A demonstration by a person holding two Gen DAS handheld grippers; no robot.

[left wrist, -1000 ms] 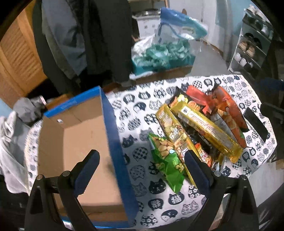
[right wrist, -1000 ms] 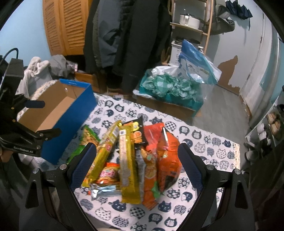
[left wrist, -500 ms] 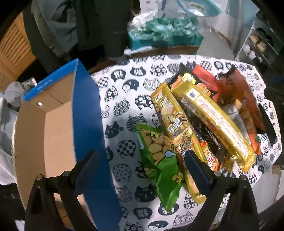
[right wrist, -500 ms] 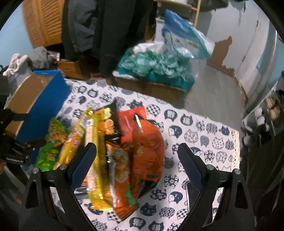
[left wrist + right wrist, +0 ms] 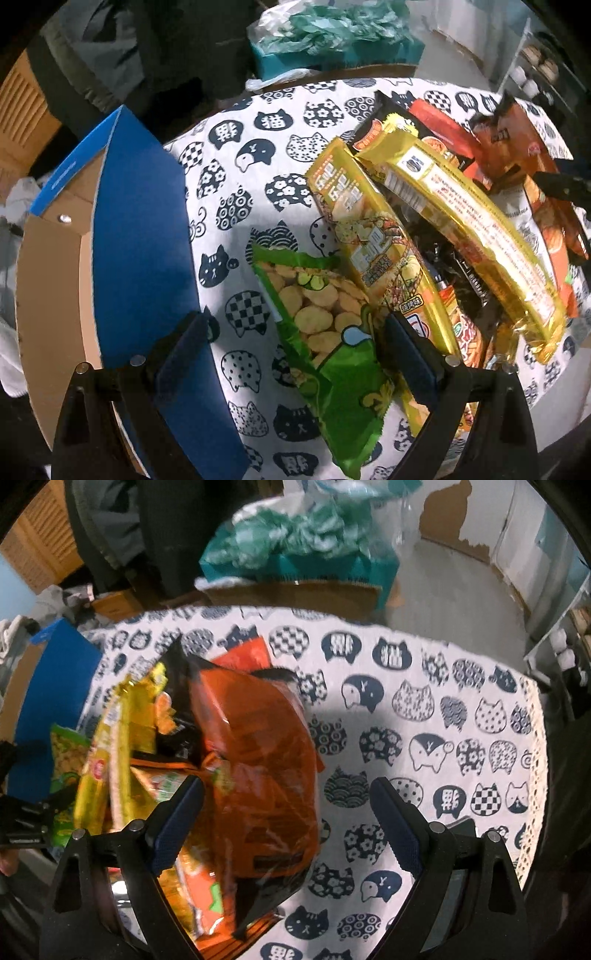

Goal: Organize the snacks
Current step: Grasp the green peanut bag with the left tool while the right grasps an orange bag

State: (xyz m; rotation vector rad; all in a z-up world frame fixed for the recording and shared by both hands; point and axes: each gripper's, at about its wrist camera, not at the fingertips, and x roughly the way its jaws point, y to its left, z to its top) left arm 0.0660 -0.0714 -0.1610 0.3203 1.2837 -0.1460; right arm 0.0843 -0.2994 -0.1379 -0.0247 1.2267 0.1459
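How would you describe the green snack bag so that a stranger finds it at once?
Start at the blue cardboard box on the cat-print tablecloth. Beside it begins a snack pile; its nearest packet is the green snack bag. It is the only green one, printed with round crackers, while its neighbours are yellow or orange.

A cat-print tablecloth [image 5: 424, 709] covers the table; far behind sit a teal bundle [image 5: 295, 542] and hanging coats [image 5: 155, 44].

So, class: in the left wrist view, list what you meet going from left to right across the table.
Blue cardboard box → bare strip of cat-print tablecloth → green snack bag → yellow snack pack with pictured chips → long gold pack → orange bags at the far right.
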